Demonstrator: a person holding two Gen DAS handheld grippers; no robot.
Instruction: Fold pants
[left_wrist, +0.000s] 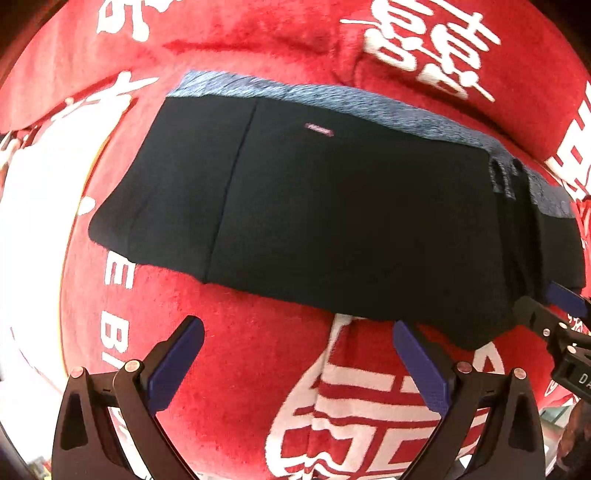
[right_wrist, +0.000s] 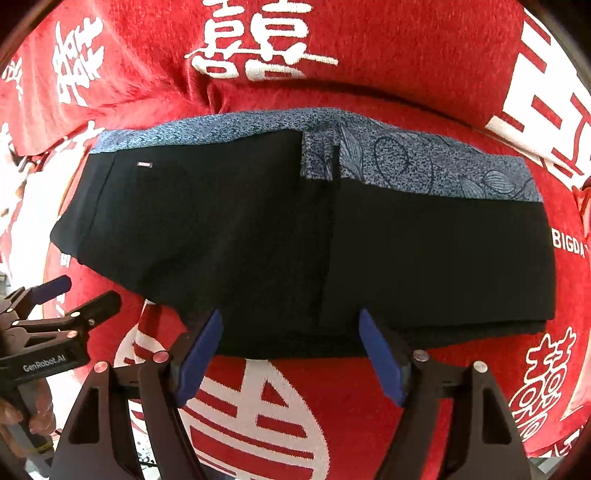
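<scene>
Folded black pants (right_wrist: 295, 236) with blue patterned waistband (right_wrist: 406, 162) on a red printed blanket (right_wrist: 406, 74); left gripper (left_wrist: 297, 332) and right gripper (right_wrist: 290, 325) both spread apart, holding nothing.

Pants (right_wrist: 295, 240): lie folded flat on the blanket (right_wrist: 406, 55), long axis running left to right.
Waistband (right_wrist: 406, 166): along the far edge of the pants, away from both grippers.
Small label (right_wrist: 144, 164): on the pants' upper layer, near the far left corner, just below the waistband.
Right gripper (right_wrist: 291, 354): at the near edge of the pants, jaws spread wide, fingertips at the hem; contact cannot be told.
Left gripper (left_wrist: 299, 343): near the pants' near edge, left of the right gripper, jaws spread wide above the blanket, holding nothing.
</scene>
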